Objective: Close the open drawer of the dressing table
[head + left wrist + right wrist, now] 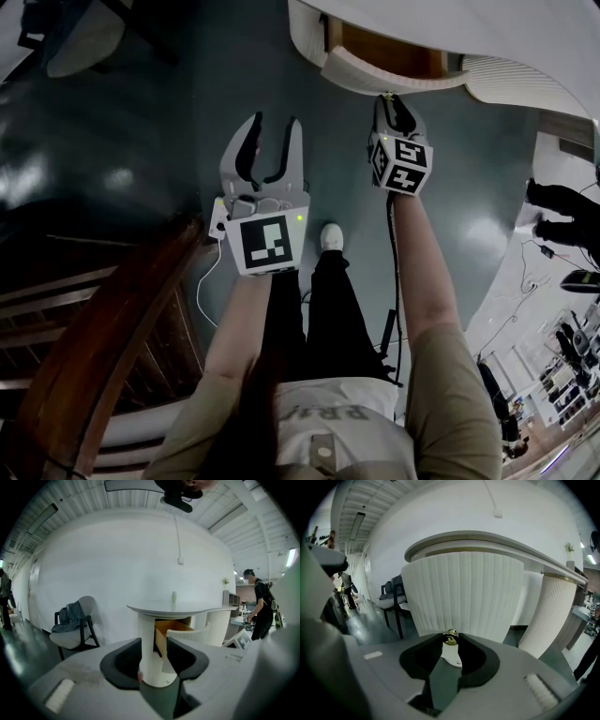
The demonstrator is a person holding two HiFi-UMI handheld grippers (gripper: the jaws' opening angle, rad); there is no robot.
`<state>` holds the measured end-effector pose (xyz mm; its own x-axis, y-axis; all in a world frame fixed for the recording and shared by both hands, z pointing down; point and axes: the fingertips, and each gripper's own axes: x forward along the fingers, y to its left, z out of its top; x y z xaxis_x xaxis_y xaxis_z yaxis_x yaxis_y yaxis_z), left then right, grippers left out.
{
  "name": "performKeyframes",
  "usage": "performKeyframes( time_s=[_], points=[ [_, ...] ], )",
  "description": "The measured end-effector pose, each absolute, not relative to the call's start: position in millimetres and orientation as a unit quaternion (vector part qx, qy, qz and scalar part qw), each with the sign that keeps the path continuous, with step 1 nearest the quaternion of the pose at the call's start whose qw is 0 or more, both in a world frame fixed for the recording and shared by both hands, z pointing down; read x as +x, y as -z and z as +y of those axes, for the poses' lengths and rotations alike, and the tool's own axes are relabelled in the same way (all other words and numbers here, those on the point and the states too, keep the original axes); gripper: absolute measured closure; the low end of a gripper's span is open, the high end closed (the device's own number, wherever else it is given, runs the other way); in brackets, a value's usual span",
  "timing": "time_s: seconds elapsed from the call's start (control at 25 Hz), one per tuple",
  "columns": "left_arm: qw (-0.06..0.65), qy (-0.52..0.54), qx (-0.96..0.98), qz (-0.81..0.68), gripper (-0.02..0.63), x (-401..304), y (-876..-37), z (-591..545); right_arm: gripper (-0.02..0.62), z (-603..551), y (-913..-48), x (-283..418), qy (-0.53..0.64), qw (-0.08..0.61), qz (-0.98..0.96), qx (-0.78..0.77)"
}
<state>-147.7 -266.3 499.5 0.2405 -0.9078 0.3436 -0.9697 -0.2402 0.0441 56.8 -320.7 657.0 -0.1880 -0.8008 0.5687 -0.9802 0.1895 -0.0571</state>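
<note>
While my left gripper hangs short of the table, jaws apart and empty, my right gripper is clamped on the brass knob of the drawer. Drawer: pulled out from under the top, ribbed white front toward me, wooden inside exposed.

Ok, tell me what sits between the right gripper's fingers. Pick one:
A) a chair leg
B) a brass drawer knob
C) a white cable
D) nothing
B: in the right gripper view, the right gripper has its fingers closed on the brass knob of the ribbed white drawer front.
</note>
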Motion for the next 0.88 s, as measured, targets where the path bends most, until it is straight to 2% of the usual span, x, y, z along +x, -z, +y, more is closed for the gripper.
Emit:
performKeyframes(
  time_s=[0.88],
  points=[
    [0.127, -0.125, 0.777, -0.604, 0.427, -152, -509, -287, 0.489, -357, -656, 56, -0.206, 0.208, -0.745, 0.6]
  ],
)
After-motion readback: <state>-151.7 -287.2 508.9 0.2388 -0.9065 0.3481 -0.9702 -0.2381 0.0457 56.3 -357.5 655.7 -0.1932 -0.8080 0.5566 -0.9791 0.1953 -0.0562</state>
